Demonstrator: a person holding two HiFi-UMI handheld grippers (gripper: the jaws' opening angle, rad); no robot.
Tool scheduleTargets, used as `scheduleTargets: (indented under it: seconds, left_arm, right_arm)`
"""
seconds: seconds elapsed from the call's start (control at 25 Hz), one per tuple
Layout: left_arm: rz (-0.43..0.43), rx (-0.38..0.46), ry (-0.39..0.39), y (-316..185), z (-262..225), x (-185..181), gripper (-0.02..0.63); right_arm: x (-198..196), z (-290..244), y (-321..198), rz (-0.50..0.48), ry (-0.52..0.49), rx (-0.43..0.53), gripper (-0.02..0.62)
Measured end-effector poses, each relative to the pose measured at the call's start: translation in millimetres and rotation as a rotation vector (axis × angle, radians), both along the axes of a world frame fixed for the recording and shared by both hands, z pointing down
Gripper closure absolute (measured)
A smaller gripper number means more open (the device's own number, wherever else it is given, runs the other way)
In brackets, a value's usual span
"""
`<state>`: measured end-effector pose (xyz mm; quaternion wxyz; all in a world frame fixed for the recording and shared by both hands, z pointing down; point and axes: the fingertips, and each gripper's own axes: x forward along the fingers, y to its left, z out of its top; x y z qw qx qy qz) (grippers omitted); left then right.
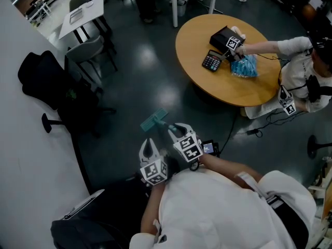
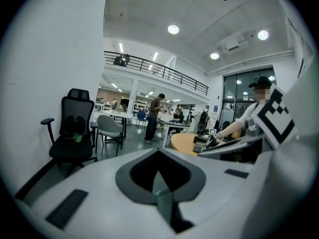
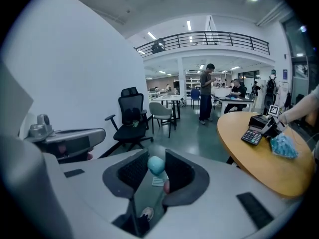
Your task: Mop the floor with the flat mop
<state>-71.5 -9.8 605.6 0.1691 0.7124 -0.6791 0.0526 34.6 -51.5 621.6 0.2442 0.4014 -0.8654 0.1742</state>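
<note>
Flat mop (image 1: 154, 120) on floor (image 1: 155, 77) — left gripper (image 2: 158, 152), right gripper (image 3: 156, 157) clamp its handle (image 2: 162, 197)

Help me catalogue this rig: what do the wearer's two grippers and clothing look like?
Both the left gripper and the right gripper have pale grey-white moulded shells with dark grey pads lining the jaws. Each carries a cube covered in black-and-white square markers. The person wears a white top.
</note>
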Motion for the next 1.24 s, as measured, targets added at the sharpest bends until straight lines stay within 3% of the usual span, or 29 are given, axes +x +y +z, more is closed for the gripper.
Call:
scheduleTargets:
  seconds: [0.56, 0.92, 1.24]
  left_arm:
    - [0.012, -0.016, 0.022, -8.8, 5.3, -3.8, 0.603]
    - [0.068, -0.057, 0.045, -41.6, 20.2, -5.3, 0.603]
    - [0.091, -0.044, 0.049, -73.2, 14.0, -27.7, 0.603]
  right_arm:
    - [-8.1, -2.9, 1.3, -0.004, 0.001, 0.005, 0.485]
    - [-18.6, -11.1, -17.8, 0.007, 0.001, 0.029, 0.485]
    - [-40.1, -22.9, -40.5, 0.020, -0.010, 0.037, 0.485]
